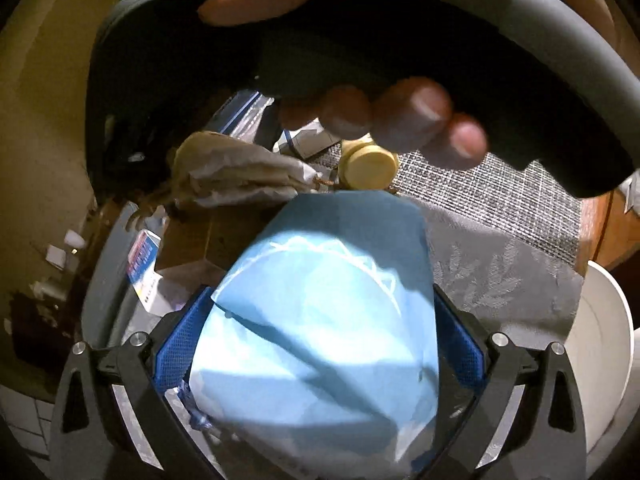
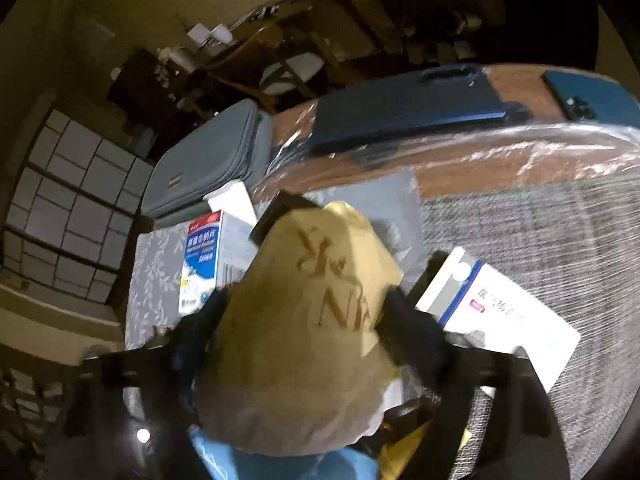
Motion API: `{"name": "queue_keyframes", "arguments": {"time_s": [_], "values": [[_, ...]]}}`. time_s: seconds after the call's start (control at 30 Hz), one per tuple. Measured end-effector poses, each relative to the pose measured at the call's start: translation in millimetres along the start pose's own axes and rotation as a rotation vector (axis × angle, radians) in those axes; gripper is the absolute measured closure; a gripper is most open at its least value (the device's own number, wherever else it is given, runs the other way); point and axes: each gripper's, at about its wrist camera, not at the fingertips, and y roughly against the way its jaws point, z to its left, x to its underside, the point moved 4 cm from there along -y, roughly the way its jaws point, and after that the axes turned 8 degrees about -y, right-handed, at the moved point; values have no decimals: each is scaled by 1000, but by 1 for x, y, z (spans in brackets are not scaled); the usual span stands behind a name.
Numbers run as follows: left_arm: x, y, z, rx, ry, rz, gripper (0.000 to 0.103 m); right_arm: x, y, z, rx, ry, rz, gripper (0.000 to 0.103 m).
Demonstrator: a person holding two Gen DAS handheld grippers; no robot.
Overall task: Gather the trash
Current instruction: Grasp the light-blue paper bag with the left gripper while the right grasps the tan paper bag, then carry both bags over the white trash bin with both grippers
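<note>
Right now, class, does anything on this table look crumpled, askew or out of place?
Yes. A crumpled brown paper bag sits between the right gripper fingers, and two medicine boxes lie askew on the placemats. The left gripper holds a blue bag.

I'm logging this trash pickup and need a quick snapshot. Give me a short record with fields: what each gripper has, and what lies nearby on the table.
left gripper: closed on a blue paper bag, blue pads against its sides
right gripper: jaws on either side of a crumpled tan paper bag with brown lettering
table: wood, with a woven grey mat
nearby: two medicine boxes, yellow cap
person: fingers at top of left view
</note>
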Motion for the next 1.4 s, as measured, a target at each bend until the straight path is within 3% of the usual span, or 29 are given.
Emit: {"name": "queue_keyframes", "arguments": {"time_s": [0.23,0.37,0.5,0.87,1.2,1.4], "values": [[15,4,32,104,140,-66,18,2,16,-4,-38,-2,-59,48],[21,8,44,139,211,-99,19,4,28,-5,-67,3,-97,53],[25,20,55,127,250,-145,20,6,38,-10,-87,-13,-128,56],[37,56,92,137,495,-289,20,13,87,-10,-149,-16,-245,57],[60,87,115,131,680,-344,20,48,136,-2,-110,87,-319,57],[80,112,121,113,734,-371,20,74,162,5,-122,145,-352,57]]}}
